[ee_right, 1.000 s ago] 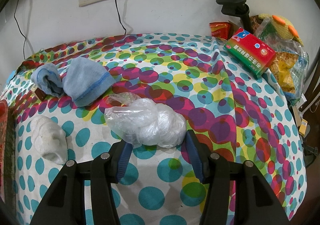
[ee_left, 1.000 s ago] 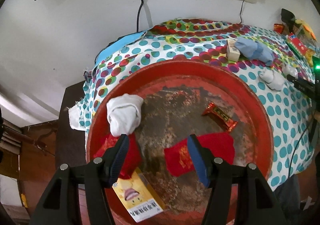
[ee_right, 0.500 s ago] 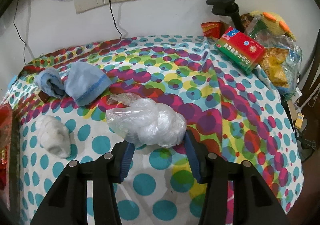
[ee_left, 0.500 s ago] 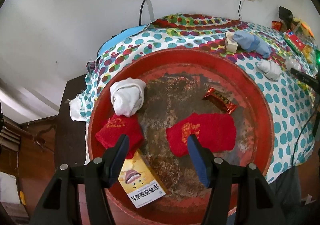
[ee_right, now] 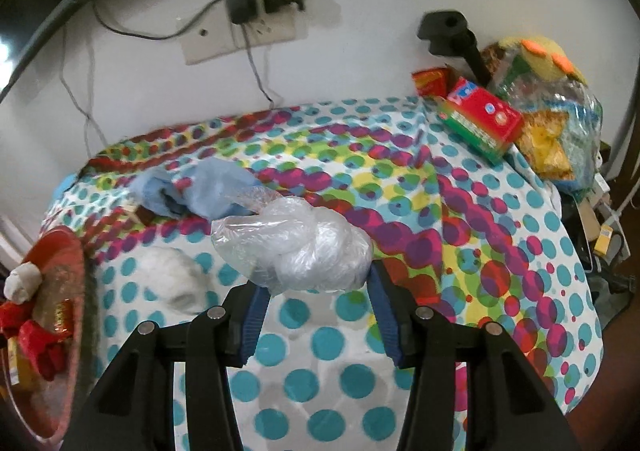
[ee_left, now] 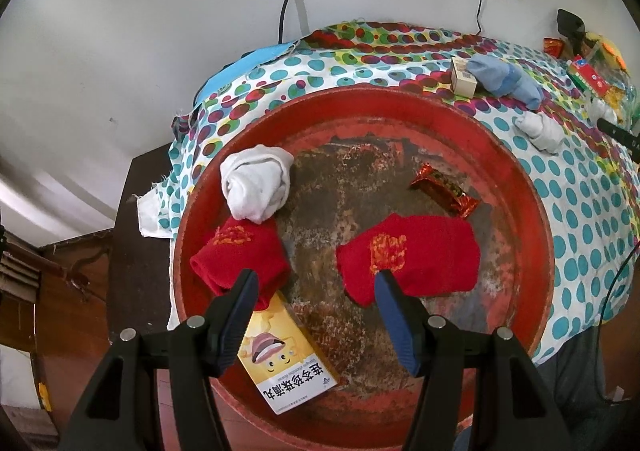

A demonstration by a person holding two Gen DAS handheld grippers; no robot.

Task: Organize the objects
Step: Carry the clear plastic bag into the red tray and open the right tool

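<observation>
The right gripper (ee_right: 314, 293) is clenching a crumpled clear plastic bag (ee_right: 296, 247), its 2 blue pads pressing on the bundle's lower sides and holding it clear of the dotted tablecloth (ee_right: 460, 251). Past the bag, a blue sock pair (ee_right: 192, 193) is lying on the cloth, and a white sock roll (ee_right: 172, 283) is sitting nearer, just left of the gripper. A red and green box (ee_right: 480, 119) is resting by the wall at the right, beside a bag of snacks (ee_right: 548, 119). The left gripper (ee_left: 314, 285) is hanging released over the round red tray (ee_left: 516, 187), with nothing between its fingers. In the tray, 2 red socks (ee_left: 412, 259) are lying well apart, with a white sock ball (ee_left: 256, 187) touching the left one, a red candy wrapper (ee_left: 444, 191) towards the right rim, and a yellow box (ee_left: 288, 363) partly under the left red sock.
</observation>
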